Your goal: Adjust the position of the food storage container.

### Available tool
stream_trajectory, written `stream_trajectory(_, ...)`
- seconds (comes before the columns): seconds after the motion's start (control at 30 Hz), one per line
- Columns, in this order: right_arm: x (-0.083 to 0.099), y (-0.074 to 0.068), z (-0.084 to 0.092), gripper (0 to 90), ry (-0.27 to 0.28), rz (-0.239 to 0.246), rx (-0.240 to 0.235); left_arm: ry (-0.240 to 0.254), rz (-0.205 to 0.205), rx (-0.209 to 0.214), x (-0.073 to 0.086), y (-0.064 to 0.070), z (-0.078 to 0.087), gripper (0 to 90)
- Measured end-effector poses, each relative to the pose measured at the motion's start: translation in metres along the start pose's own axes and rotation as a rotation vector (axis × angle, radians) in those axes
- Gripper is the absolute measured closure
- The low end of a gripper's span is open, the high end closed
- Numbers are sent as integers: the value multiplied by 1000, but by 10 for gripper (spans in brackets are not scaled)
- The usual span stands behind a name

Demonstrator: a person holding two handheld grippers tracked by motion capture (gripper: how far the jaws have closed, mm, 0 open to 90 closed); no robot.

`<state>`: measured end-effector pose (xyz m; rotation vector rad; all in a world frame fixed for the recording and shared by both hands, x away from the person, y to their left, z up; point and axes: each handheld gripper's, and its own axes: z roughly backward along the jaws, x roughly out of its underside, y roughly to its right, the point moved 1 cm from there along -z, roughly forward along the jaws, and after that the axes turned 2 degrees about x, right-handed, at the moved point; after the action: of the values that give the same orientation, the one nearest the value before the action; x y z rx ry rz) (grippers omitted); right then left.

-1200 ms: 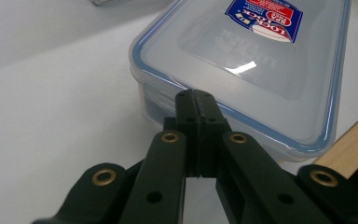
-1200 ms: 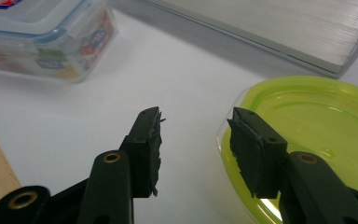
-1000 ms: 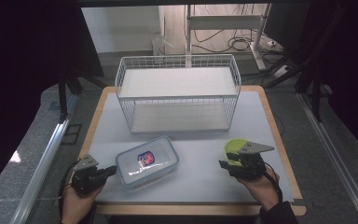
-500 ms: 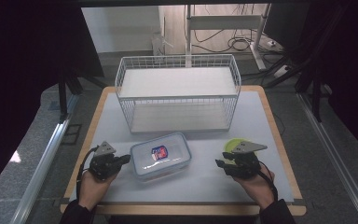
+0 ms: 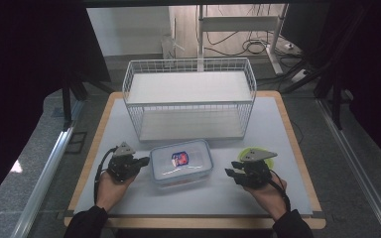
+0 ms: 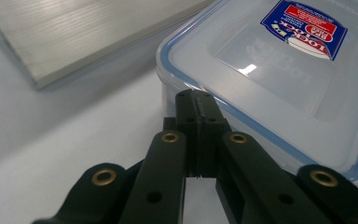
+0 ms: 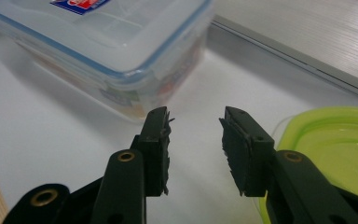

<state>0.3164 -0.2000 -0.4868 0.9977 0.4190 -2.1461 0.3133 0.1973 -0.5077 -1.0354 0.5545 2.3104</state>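
The left gripper [image 5: 140, 161], jaws clenched on nothing, has pushed the clear lidded container [image 5: 181, 161] rightward across the bench [image 5: 283, 130] to just in front of the wire rack [image 5: 188, 96]. The right gripper [image 5: 232, 172], nothing between its jaws, has been closing, still released.

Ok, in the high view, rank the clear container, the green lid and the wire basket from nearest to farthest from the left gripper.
1. Clear container, right beside the left gripper.
2. Wire basket, behind, toward the table's far side.
3. Green lid, across the table by the right gripper.
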Motion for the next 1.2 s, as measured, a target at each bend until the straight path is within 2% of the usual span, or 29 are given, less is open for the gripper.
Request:
stream_trajectory(0.27,1,0,-3,624,-11,2,11,-5,-24,20,-14,2,-19,900)
stream_trajectory(0.5,3,5,-4,691,-26,2,42,-1,-31,26,-22,2,-30,900)
stream_trajectory(0.6,3,9,-4,720,-26,-6,55,-1,-23,42,-22,-1,-30,900)
stream_trajectory(0.7,5,15,-3,731,-31,-20,63,-3,-35,34,-22,0,-28,900)
stream_trajectory(0.83,7,25,-2,742,-22,-43,84,9,-30,27,-20,-2,-23,900)
stream_trajectory(0.97,8,33,0,751,-14,-69,97,-10,-31,16,-16,-4,-21,900)
stream_trajectory(1.03,7,31,-2,750,-16,-73,105,-29,-27,9,-13,-5,-23,900)
stream_trajectory(1.13,4,23,-9,752,-29,-54,91,-60,-12,3,-9,-6,-29,900)
stream_trajectory(1.2,2,18,-17,775,-48,-45,90,-73,-9,13,-8,-5,-32,900)
